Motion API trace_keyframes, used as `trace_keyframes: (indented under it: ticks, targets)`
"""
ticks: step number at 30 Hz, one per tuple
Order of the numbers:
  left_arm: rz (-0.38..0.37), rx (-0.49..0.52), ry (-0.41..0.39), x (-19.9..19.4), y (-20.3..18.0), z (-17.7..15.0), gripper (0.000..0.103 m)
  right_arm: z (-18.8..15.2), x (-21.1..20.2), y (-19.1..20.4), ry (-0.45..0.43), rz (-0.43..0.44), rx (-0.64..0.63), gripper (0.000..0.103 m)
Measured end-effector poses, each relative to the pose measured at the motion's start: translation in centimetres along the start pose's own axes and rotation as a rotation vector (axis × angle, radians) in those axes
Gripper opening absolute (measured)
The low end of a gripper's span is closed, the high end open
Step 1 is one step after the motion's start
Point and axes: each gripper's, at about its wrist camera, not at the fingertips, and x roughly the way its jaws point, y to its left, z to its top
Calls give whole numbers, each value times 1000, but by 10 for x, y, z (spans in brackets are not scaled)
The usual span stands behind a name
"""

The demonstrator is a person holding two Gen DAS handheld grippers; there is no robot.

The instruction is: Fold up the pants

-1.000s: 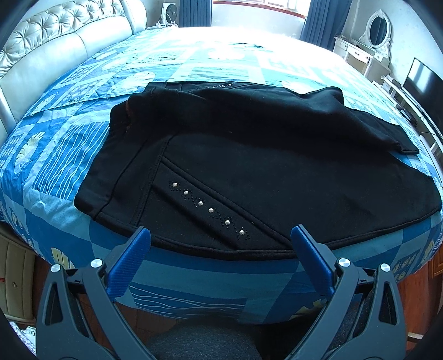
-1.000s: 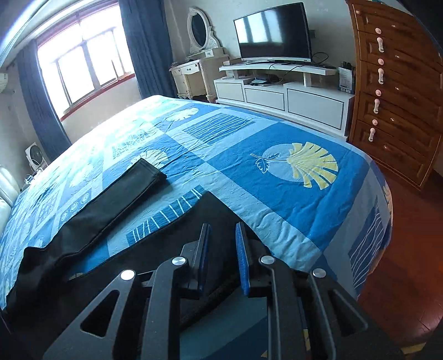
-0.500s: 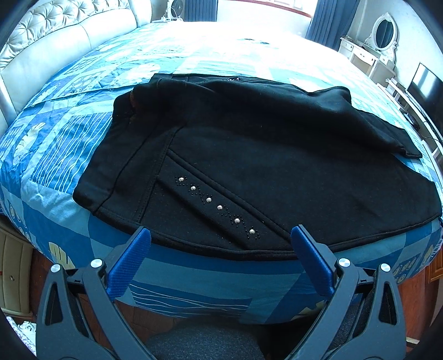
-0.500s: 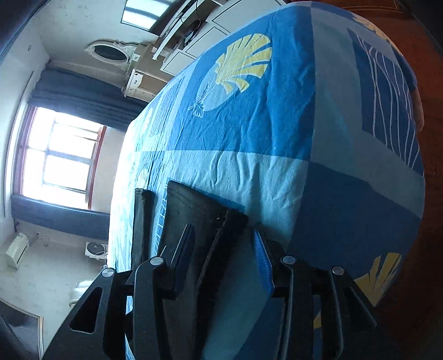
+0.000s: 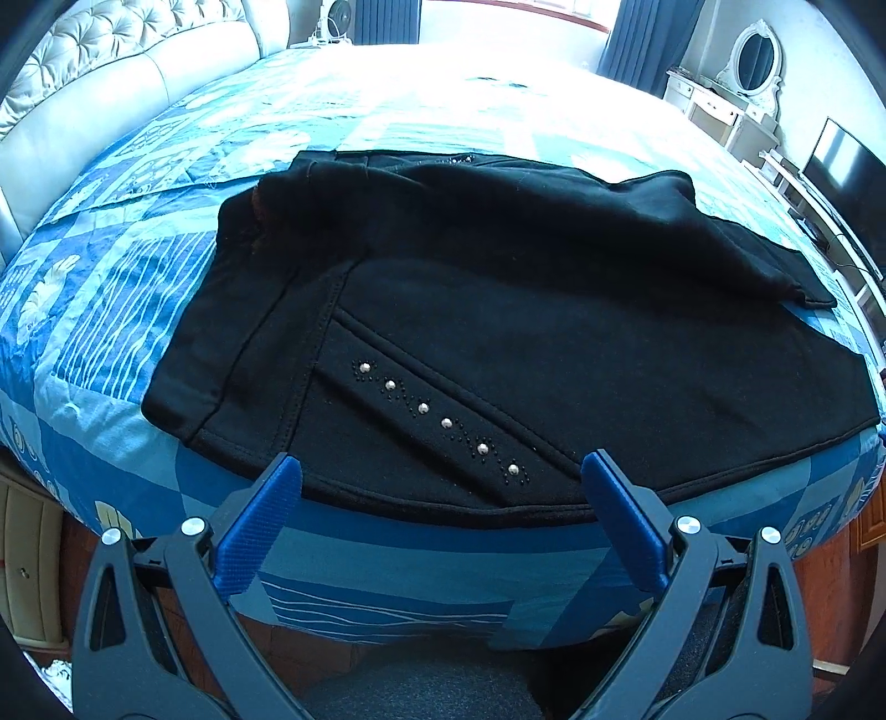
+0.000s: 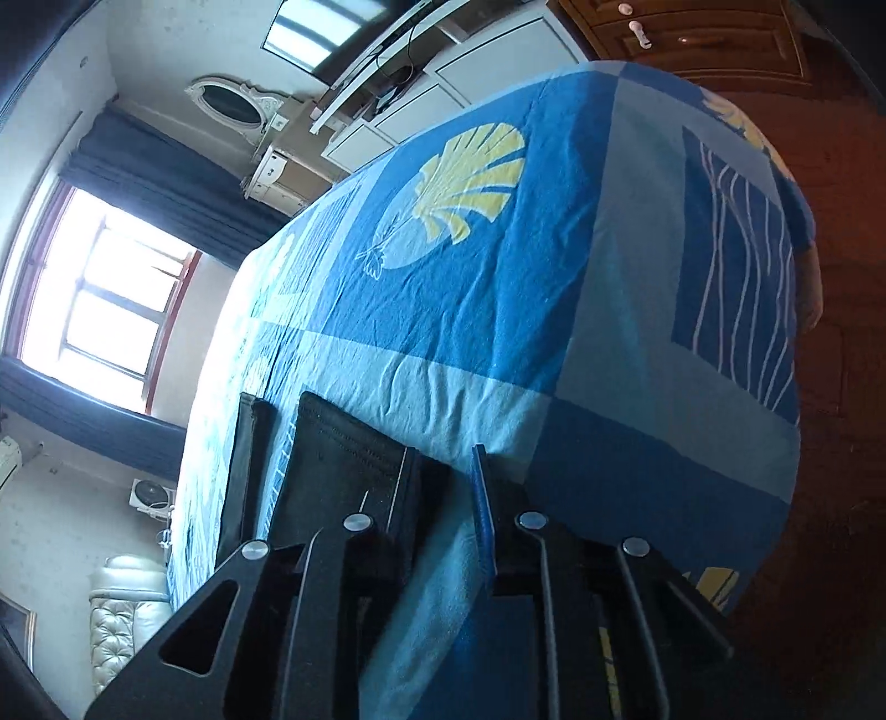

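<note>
Above the pants (image 5: 498, 310), left gripper (image 5: 440, 471) wide, empty; right gripper (image 6: 443, 471) narrow around the hem.

The pants (image 5: 498, 310) are seen to be made of a matt black cloth with a soft, slightly fuzzy surface, stitched seams and a diagonal row of small shiny metal studs (image 5: 437, 423). The bedspread (image 5: 138, 288) is shown as a printed blue woven cloth, matt and finely creased, while the headboard (image 5: 111, 72) is covered in a pale, glossy, buttoned leather-like material. The left gripper (image 5: 440, 487) is built of matt dark plastic with bright metal pins and finely textured blue pads, and the dresser (image 6: 709, 39) and floor (image 6: 830, 637) are finished in glossy reddish wood.
</note>
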Motion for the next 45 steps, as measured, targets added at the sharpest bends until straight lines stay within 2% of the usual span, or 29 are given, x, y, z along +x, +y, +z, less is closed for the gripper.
trace_keyframes:
  ticks: [3, 5, 6, 7, 10, 13, 15, 20, 22, 25, 30, 36, 40, 42, 43, 44, 45]
  targets:
    - [12, 35, -39, -7, 9, 11, 101, -10, -14, 37, -15, 43, -135, 34]
    - [6, 62, -46, -10, 16, 20, 101, -25, -15, 75, 8, 103, -247, 45]
    - [-13, 78, -48, -11, 21, 25, 101, -35, -15, 95, 23, 141, -302, 54]
    - [-36, 85, -53, -12, 26, 31, 101, -48, -14, 117, 45, 181, -360, 59]
    - [-81, 89, -49, -12, 48, 55, 101, -97, 1, 185, 170, 301, -537, 63]
    - [-144, 49, -47, -5, 82, 88, 101, -154, 18, 252, 291, 404, -720, 65]
    - [-156, 17, -28, 7, 106, 114, 101, -192, 27, 294, 350, 458, -838, 65]
    - [-225, -29, 68, 65, 155, 170, 101, -271, 46, 379, 419, 546, -1122, 67]
    - [-281, -50, 130, 92, 171, 186, 101, -293, 61, 405, 457, 558, -1188, 69]
    - [-326, -59, 180, 127, 184, 205, 101, -319, 89, 433, 564, 560, -1238, 69]
    - [-449, -121, 258, 171, 185, 221, 101, -349, 123, 460, 666, 526, -1304, 69]
    - [-496, -105, 252, 188, 183, 235, 101, -368, 157, 482, 795, 461, -1404, 69]
    - [-458, -57, 266, 190, 175, 238, 98, -384, 169, 488, 893, 439, -1457, 69]
    - [-406, -9, 270, 189, 168, 240, 74, -391, 173, 489, 922, 409, -1482, 69]
    - [-384, -3, 274, 190, 166, 242, 67, -391, 175, 489, 935, 398, -1487, 69]
    - [-373, -8, 280, 190, 168, 243, 55, -393, 176, 488, 951, 394, -1489, 69]
    - [-365, -21, 288, 192, 169, 245, 50, -395, 177, 488, 961, 391, -1494, 69]
